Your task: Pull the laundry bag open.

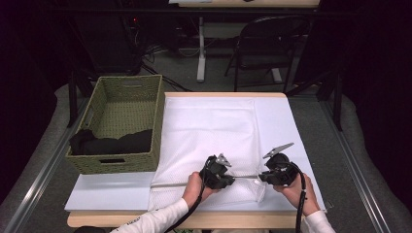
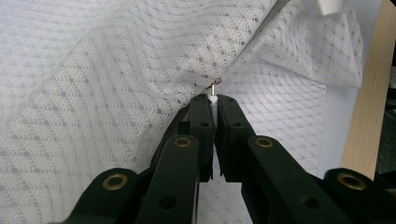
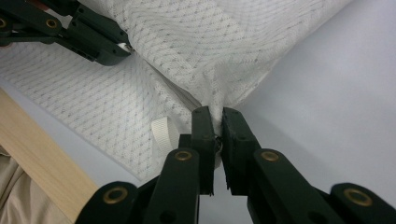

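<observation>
I saw a wooden counter covered by a white sheet. On that sheet lay a white mesh bag, spreading away from both tools, its near edge at the left tool and the right tool. A green woven basket with dark cloth inside sat on the counter, well off to the left tool's left.

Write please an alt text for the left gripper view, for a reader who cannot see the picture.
The left gripper is shut on the small zipper pull of a white mesh laundry bag, its two black jaws rising from the bottom of the frame. The mesh is lifted into folds around the pull, and the wooden table edge runs down the right side.
</observation>
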Motion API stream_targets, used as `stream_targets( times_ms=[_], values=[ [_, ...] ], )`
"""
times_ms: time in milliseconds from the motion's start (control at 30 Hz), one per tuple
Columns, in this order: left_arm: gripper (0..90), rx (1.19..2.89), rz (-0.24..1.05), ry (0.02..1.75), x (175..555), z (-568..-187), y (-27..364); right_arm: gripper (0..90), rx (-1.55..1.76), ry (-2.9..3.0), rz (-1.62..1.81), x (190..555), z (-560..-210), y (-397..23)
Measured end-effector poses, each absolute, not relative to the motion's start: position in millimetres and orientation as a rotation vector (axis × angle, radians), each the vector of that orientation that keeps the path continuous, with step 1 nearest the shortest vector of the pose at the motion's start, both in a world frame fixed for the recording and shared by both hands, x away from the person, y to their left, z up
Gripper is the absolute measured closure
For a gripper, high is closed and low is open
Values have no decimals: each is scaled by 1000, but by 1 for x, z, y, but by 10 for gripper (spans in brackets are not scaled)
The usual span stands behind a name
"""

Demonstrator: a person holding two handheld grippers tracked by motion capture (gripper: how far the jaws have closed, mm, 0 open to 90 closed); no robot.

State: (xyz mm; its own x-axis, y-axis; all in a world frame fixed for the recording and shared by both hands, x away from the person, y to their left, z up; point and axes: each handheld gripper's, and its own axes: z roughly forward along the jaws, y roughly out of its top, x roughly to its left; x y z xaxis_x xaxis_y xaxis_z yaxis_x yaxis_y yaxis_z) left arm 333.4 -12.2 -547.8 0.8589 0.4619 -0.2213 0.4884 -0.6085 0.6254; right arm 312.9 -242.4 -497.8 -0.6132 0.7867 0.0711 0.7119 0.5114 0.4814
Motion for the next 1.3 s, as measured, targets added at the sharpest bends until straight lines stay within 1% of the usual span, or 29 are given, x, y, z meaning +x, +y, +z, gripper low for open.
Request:
stream_targets(
  times_ms=[1300],
  values=[
    [864, 2337, -50, 709, 335, -547, 15, 851, 1314, 2602, 691, 314, -499, -245]
  ],
)
